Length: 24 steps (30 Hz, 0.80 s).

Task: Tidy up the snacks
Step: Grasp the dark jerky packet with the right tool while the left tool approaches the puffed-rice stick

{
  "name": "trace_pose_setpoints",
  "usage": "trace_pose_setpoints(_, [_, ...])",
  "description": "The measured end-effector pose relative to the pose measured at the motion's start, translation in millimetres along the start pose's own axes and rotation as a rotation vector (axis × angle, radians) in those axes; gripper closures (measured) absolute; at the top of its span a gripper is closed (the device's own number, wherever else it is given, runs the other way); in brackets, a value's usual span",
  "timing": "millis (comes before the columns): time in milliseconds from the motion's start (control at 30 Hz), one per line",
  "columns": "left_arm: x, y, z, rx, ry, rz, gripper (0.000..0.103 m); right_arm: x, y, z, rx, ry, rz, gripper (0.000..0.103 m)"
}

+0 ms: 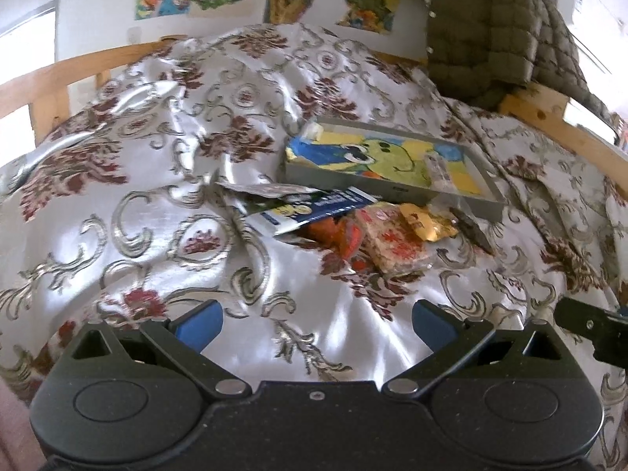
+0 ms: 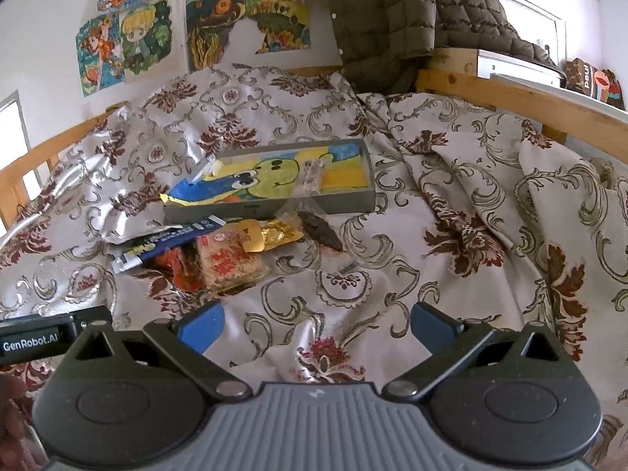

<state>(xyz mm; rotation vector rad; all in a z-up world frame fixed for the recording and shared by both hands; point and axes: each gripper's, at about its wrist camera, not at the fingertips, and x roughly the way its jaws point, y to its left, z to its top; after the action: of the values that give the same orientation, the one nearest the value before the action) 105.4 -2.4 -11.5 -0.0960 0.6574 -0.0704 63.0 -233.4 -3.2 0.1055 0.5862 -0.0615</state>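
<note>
Snacks in crinkly wrappers lie in a loose heap on a shiny white bedspread (image 1: 157, 235) patterned with grey scrolls and dark red flowers, past both pairs of tongs. Nearest the lens in the left wrist view, the left gripper (image 1: 317, 324) has its blue-padded tongs spread wide over bare cloth, pinching nothing; at about 3 o'clock from it a black piece of the other tool juts in. In the right wrist view the right gripper (image 2: 317, 324) is likewise spread and empty above the cloth.

Beyond, at about 12 o'clock from the left tongs, the heap begins: a clear packet of pale biscuit with red print (image 1: 394, 245), an orange-red wrapper (image 1: 337, 233) touching its 9 o'clock side, a long blue and white pouch (image 1: 314, 212) lying over the orange one, and a gold-yellow sachet (image 1: 426, 221) at the biscuit's 1 o'clock. A dark brown pointed piece in clear film (image 2: 318, 229) lies at 3 o'clock of the sachet.

Just behind the heap sits a shallow grey rectangular tray (image 1: 365, 184) lined with a green cartoon drawing; a small clear packet (image 1: 439, 168) rests inside it toward its right end. Farthest off, an olive quilted jacket (image 1: 490, 31) hangs over the wooden bed rail (image 1: 59, 74).
</note>
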Motion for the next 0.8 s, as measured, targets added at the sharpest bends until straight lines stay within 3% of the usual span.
trace_pose_setpoints(233, [24, -10, 11, 0.095, 0.019, -0.059, 0.001, 18, -12, 15, -0.034, 0.037, 0.008, 0.000])
trace_pose_setpoints(433, [53, -21, 23, 0.194, 0.068, -0.157, 0.001, 41, -18, 27, -0.104, 0.049, 0.030, 0.000])
trace_pose_setpoints(600, [75, -32, 30, 0.300, 0.029, -0.202, 0.001, 61, -18, 34, -0.171, 0.041, 0.047, 0.000])
trace_pose_setpoints(800, [103, -44, 35, 0.349, 0.003, -0.273, 0.001, 87, -17, 39, -0.227, 0.059, 0.062, 0.000])
